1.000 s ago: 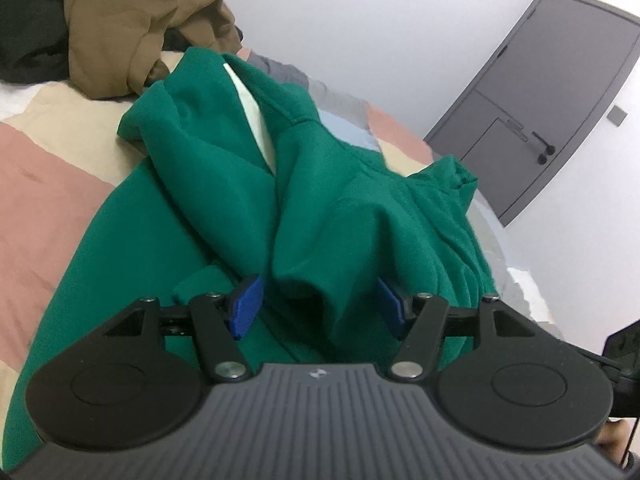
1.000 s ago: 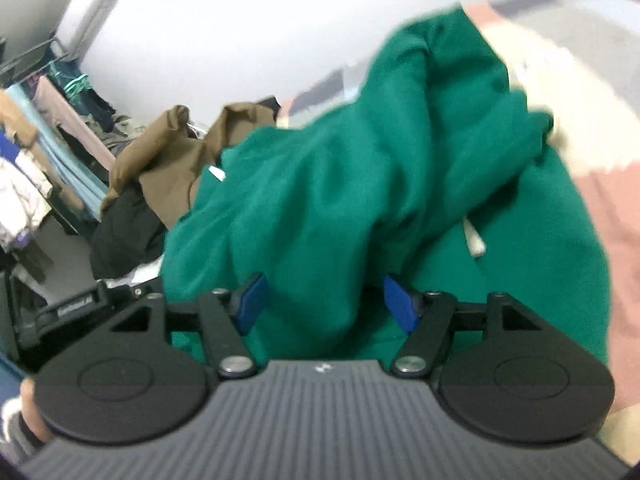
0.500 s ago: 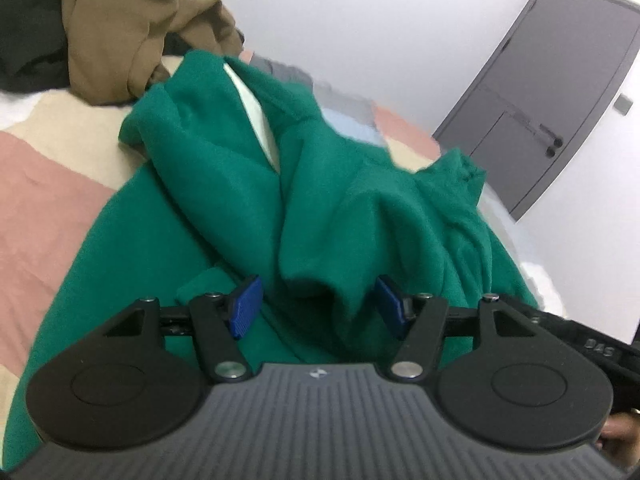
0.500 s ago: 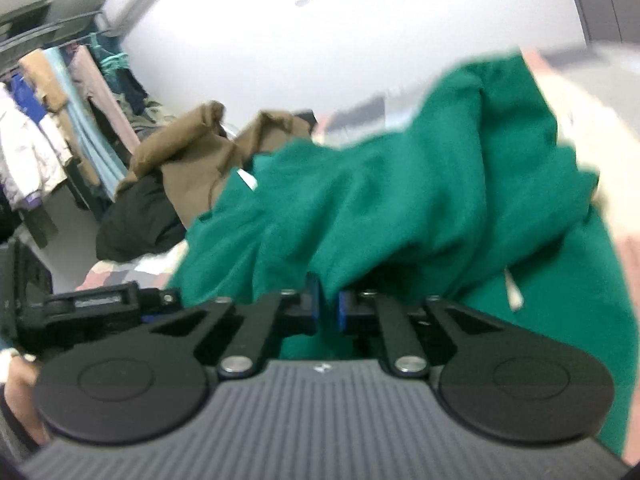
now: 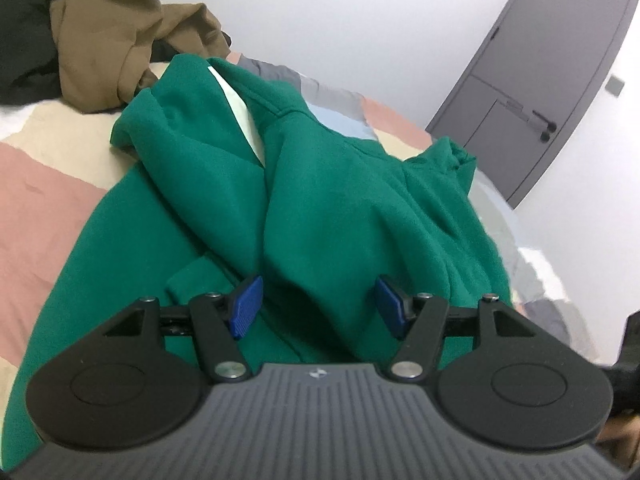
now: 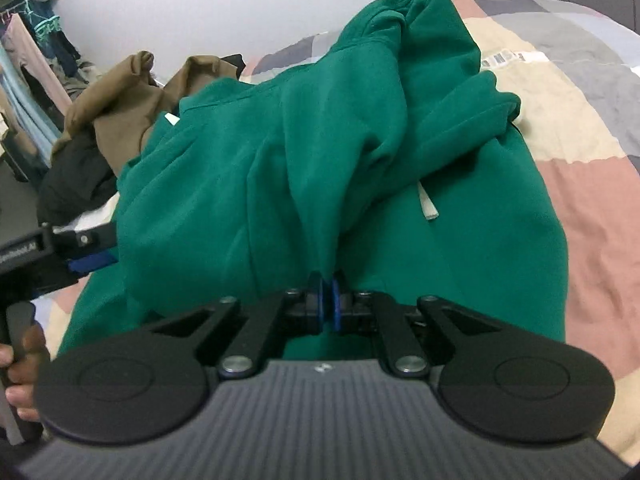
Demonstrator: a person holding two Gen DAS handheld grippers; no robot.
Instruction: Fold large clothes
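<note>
Because the green hoodie [image 6: 320, 140] lies bunched on the patchwork quilt [image 6: 568, 92], the right gripper [image 6: 329, 304] pinches a fold to spread it; the left gripper [image 5: 316, 300] stands spread over the hoodie.

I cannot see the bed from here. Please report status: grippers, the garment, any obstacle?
Right gripper shut on green hoodie. Left gripper open, fold between its pads. Hoodie crumpled on bed. Brown garment beyond, touching it.

Little legible. Left gripper [image 6: 86, 262], at the left edge of the right wrist view: white lettering on its black body, cut off and too blurred to read. Far right on the bedspread [image 6: 560, 92], a white tag [image 6: 508, 57] with barcode-like marks, unreadable.
</note>
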